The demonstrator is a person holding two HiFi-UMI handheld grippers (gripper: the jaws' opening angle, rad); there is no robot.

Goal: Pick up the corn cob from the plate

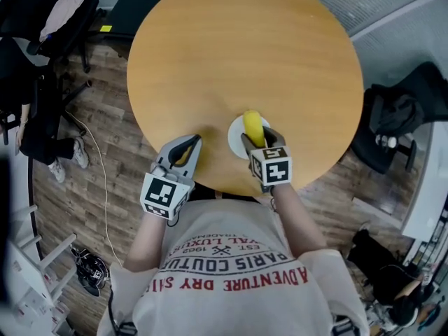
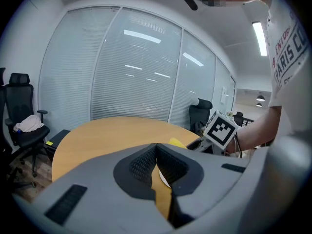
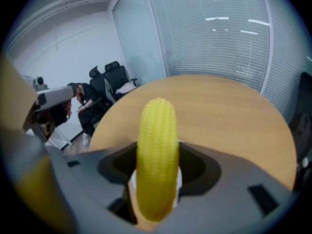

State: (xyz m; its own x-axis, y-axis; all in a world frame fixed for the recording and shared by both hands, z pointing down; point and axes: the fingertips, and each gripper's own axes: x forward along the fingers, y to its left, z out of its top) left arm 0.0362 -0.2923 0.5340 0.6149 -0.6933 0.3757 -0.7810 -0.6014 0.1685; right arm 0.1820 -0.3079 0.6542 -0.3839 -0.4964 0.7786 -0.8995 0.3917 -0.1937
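A yellow corn cob [image 1: 252,121] is over the small white plate [image 1: 235,137], near the front edge of the round wooden table [image 1: 245,54]. My right gripper [image 1: 256,137] is shut on the cob's near half. In the right gripper view the corn cob [image 3: 157,145] fills the gap between the jaws, its tip pointing away, and white slivers of the plate [image 3: 130,182] show under it. Whether the cob still touches the plate I cannot tell. My left gripper [image 1: 189,142] is shut and holds nothing, left of the plate. In its own view the left gripper [image 2: 156,147] has its jaws together, with the corn cob [image 2: 176,142] beyond.
Black office chairs [image 1: 42,19] stand on the wood floor to the table's left, and another chair [image 1: 402,114] stands to the right. A cable [image 1: 98,166] runs across the floor. Glass walls with blinds [image 2: 136,72] stand behind the table.
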